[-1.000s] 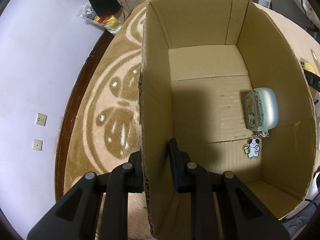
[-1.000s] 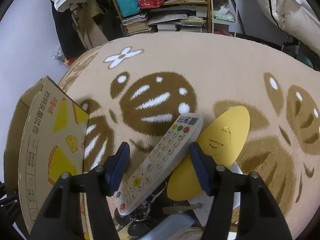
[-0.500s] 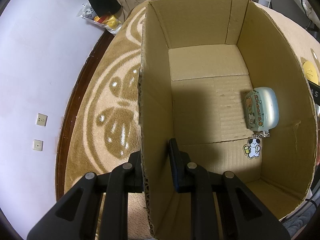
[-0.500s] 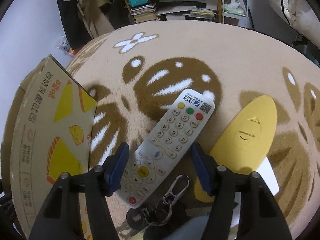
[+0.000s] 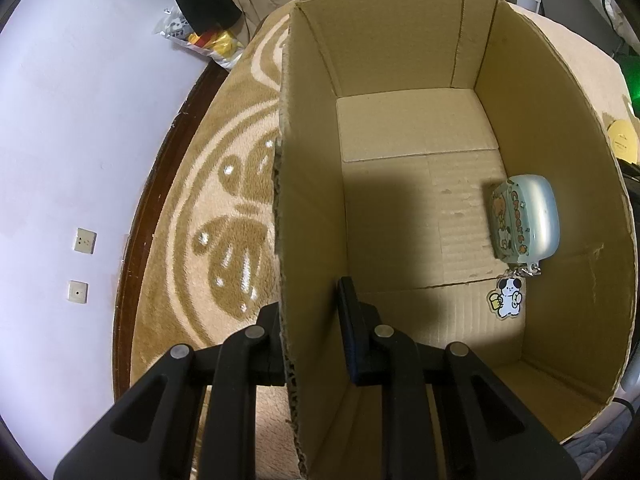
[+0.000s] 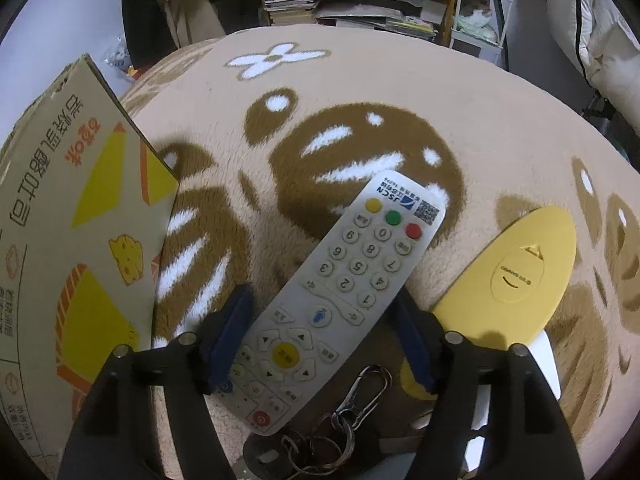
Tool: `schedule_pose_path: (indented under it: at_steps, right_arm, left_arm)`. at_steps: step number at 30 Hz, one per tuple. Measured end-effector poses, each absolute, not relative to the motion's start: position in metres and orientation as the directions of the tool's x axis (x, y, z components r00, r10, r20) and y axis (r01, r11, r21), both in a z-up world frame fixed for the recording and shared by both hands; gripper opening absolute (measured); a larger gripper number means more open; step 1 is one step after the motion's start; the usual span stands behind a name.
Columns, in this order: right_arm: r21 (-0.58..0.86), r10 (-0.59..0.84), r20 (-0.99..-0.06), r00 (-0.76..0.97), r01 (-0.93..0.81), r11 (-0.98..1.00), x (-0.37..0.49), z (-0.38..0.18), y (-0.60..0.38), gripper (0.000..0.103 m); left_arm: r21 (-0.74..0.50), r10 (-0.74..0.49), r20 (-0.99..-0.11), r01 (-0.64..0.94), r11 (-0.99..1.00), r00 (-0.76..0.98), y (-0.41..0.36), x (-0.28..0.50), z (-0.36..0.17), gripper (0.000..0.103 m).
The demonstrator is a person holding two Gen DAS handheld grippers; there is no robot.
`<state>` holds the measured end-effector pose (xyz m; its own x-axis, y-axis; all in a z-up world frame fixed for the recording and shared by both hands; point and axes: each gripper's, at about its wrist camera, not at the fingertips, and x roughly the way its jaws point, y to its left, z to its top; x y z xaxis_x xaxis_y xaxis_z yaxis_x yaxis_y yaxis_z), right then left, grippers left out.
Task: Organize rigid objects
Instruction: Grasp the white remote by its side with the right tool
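Remote [image 6: 340, 300]: white plastic bar with rounded number keys, yellow, green and red round buttons, a QR code and the letters "JSCN" at its far end; it lies face up and aslant on the rug.
Rug [image 6: 360, 92]: fluffy beige pile with brown blobs, white streaks and a white flower.
Right gripper [image 6: 320, 340]: black frame with blue pads; the jaws are opening, one on each side of the remote's lower half, and the pads do not press on it.
Yellow lid [image 6: 516, 276]: smooth, teardrop-shaped plastic piece just right of the remote, with small embossed writing too small to read.
Key ring [image 6: 340, 424]: metal clasp and rings, touching the remote's near end.
Box [image 5: 312, 160]: open corrugated cardboard, standing on the rug; the outside, seen from the right wrist, has yellow and orange cheese drawings and printed Chinese characters.
In the box: a pale blue, glossy, rounded case [image 5: 524, 220] with cartoon stickers and the word "Cheers", lying by the right wall; a puppy charm [image 5: 507, 298] hangs from it by a chain.
Left gripper [image 5: 310, 332]: clamped on the box's left wall, one finger outside, one inside.
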<state>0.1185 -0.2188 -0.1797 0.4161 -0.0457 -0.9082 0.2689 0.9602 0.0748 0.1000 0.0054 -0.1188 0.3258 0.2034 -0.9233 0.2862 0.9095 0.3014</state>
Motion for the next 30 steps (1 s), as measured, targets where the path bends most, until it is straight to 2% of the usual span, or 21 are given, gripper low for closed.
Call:
schedule_pose_path:
  at_steps: [5, 7, 9, 14, 20, 23, 30]
  right_arm:
    - [0.075, -0.029, -0.913, 0.408, 0.237, 0.969, 0.118, -0.179, -0.221, 0.074]
    - [0.066, -0.028, -0.914, 0.405, 0.216, 0.974, 0.118, -0.178, -0.22, 0.068]
    - [0.036, -0.051, -0.912, 0.406, 0.204, 0.978, 0.116, -0.176, -0.215, 0.056]
    - [-0.037, -0.09, -0.895, 0.437, 0.129, 0.991, 0.111, -0.174, -0.2, 0.041]
    - [-0.012, -0.075, -0.89, 0.45, 0.141, 0.99, 0.108, -0.169, -0.199, 0.033]
    - [0.013, -0.061, -0.881, 0.469, 0.153, 0.988, 0.104, -0.164, -0.199, 0.023]
    - [0.034, -0.065, -0.845, 0.531, 0.174, 0.984, 0.097, -0.147, -0.2, 0.018]
  left_arm:
    - [0.303, 0.206, -0.923, 0.286, 0.909, 0.325, 0.005, 0.1, -0.119, 0.02]
    - [0.304, 0.206, -0.923, 0.286, 0.909, 0.325, 0.004, 0.1, -0.12, 0.02]
    - [0.295, 0.202, -0.927, 0.284, 0.912, 0.316, 0.005, 0.101, -0.12, 0.02]
    - [0.299, 0.205, -0.926, 0.287, 0.91, 0.315, 0.007, 0.102, -0.122, 0.02]
    - [0.294, 0.2, -0.928, 0.286, 0.912, 0.314, 0.01, 0.103, -0.122, 0.02]
    - [0.292, 0.199, -0.929, 0.284, 0.913, 0.312, 0.01, 0.104, -0.122, 0.02]
    - [0.288, 0.196, -0.93, 0.284, 0.914, 0.312, 0.011, 0.103, -0.122, 0.02]
